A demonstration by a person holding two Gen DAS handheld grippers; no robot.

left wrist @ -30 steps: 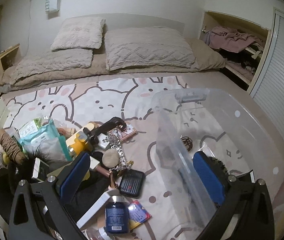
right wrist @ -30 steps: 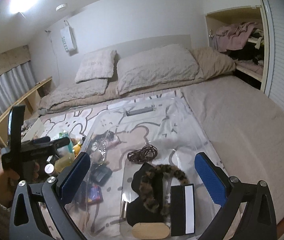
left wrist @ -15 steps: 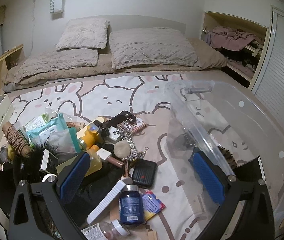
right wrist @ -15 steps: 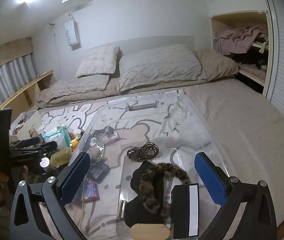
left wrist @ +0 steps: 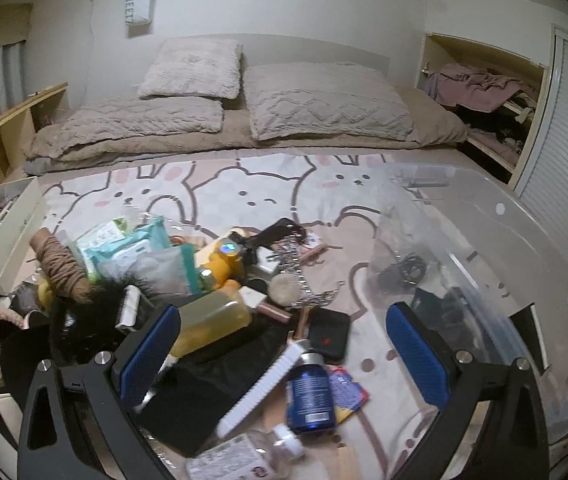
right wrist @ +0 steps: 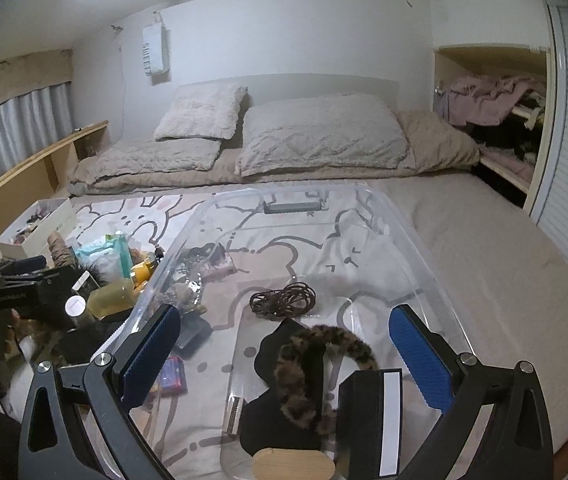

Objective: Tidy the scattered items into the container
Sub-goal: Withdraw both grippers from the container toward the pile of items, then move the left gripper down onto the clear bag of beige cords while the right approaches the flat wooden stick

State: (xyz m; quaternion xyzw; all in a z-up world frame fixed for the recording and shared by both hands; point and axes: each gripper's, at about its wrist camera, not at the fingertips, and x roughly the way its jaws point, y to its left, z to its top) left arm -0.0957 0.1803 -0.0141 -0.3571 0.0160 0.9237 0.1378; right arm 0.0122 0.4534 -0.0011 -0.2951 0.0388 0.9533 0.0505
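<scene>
A clear plastic container lies on the bed; it also shows at the right of the left wrist view. It holds a coiled brown cord, a leopard-print band and dark items. Left of it lies a pile of scattered items: a blue bottle, a yellow bottle, a white comb, a black case, a teal packet. My left gripper is open and empty above the pile. My right gripper is open and empty above the container.
A white box of small things stands at the far left on the bunny-print blanket. Pillows lie at the bed's head. A closet with clothes and a slatted door stand at the right.
My left gripper has moved left, from over the container's wall to above the scattered pile. My right gripper has stayed over the container, shifting only a little.
</scene>
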